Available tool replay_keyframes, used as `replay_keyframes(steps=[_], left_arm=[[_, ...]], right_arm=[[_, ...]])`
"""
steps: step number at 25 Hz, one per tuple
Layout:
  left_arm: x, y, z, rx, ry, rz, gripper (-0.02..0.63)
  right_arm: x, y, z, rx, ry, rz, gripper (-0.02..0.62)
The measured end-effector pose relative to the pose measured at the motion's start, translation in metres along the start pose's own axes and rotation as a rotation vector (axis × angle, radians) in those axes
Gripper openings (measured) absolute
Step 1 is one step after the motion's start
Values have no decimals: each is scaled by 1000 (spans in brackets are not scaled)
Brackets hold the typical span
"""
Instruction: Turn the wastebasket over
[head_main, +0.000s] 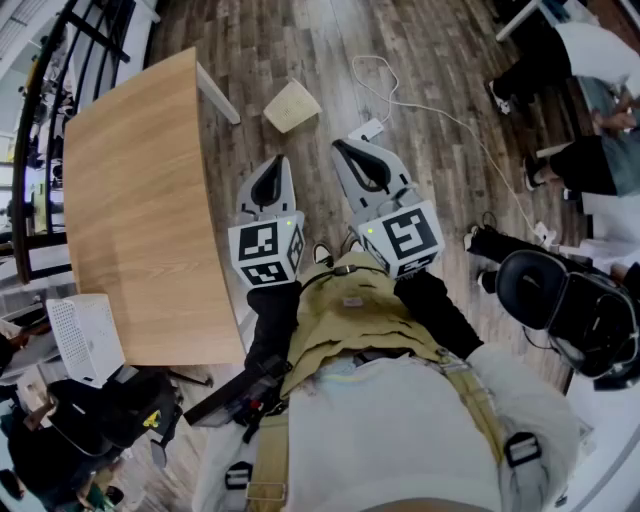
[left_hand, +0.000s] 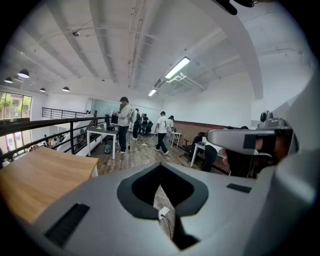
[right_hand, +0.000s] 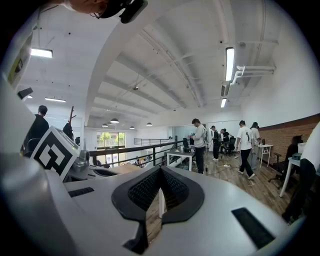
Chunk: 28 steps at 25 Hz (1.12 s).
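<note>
- Wastebasket (head_main: 292, 106): small, pale, on the wood floor, just beside the leg (head_main: 218, 95) of the table (head_main: 140, 200). It is ahead of the person and well below both grippers.
- Left gripper (head_main: 277, 160): jaws brought together, only a thin slit between the tips. In the left gripper view (left_hand: 161, 172) that slit shows just floor and a cable plug. It holds nothing.
- Right gripper (head_main: 338, 148): same state, jaws closed to a sliver. The right gripper view (right_hand: 160, 172) shows floor and a white table leg through it. Empty.
- Both are held at waist height and aimed out across the room. Neither gripper view shows the basket.
- Key relation, from the head view: the basket sits forward of both sets of tips, roughly between their two lines and a little nearer the left one. My judgement is that either could reach it, and that both must drop and open first.
- Orientation: seen nearly end-on from above, so its long axis looks vertical. The footprint is squarish and turned so that a corner faces the person.
- The top reads as a flat pale face with one darker side showing. I cannot tell whether that face is the mouth or the base.
- Task status, as a judgement: not begun, nothing touching the basket.
- Nearby: a white cable (head_main: 440, 110) runs across the floor to the right of the basket, apart from it.
</note>
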<state>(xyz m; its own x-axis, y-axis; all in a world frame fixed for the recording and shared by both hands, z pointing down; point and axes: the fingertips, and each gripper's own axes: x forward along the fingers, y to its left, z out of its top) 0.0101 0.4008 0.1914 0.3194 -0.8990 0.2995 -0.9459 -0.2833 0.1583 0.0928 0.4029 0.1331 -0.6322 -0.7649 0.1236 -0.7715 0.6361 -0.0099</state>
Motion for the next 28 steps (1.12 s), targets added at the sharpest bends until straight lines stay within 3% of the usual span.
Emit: replay_keyframes(steps=[8,21,28], left_arm=[[16,1,2,-4,-5,-4,2],[3,18,-11,-33,5,-32,2],[11,30,-19,-44,20,-35,2]], right_arm=[[5,-13,-5,3,6,-6,21],[9,17,-12,6,11,-1,21],[15,11,-27,10,39,-33,21]])
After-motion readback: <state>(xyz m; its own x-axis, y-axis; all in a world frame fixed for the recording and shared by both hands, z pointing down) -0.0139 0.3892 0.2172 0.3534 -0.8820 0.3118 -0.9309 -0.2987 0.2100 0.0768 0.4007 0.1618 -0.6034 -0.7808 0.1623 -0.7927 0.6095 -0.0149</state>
